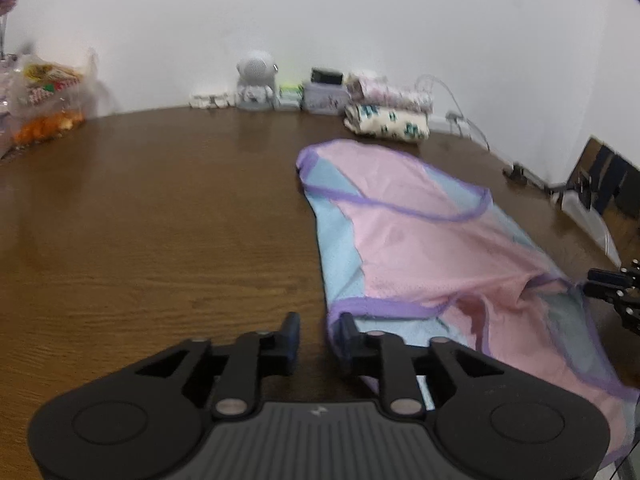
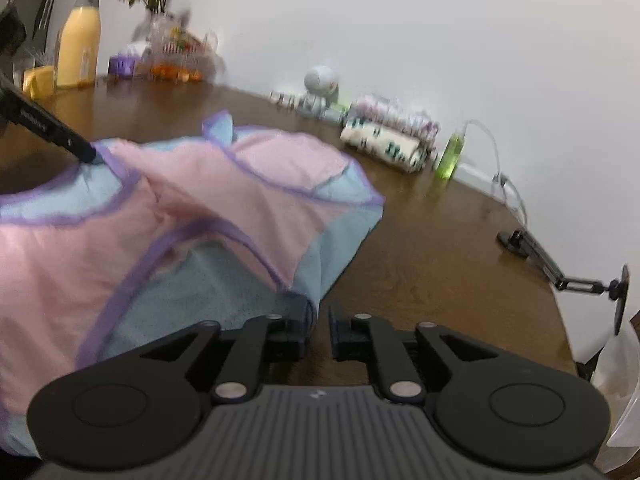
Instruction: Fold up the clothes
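Left wrist view, from the left: bare wooden tabletop [image 1: 140, 220]; a snack bag [image 1: 44, 96] at the far left edge and a small white figure [image 1: 256, 80] against the wall, both well clear of the work.

Left tool [image 1: 318, 334]: jaws parted, with a gap between the fingers. The right finger lies on or against the purple-trimmed near corner of the garment [image 1: 420, 248], the left finger over bare wood. It looks lined up to take that hem, but is not clamped on it.

The garment, pink and light blue mesh, lies on the tabletop, partly doubled over itself, wrinkled.

A stack of folded clothes [image 1: 388, 116] sits beyond it by the wall, probably the place for finished pieces.

Right tool [image 2: 320, 330]: jaws parted, at the garment's blue edge, left finger touching cloth, gripping nothing.
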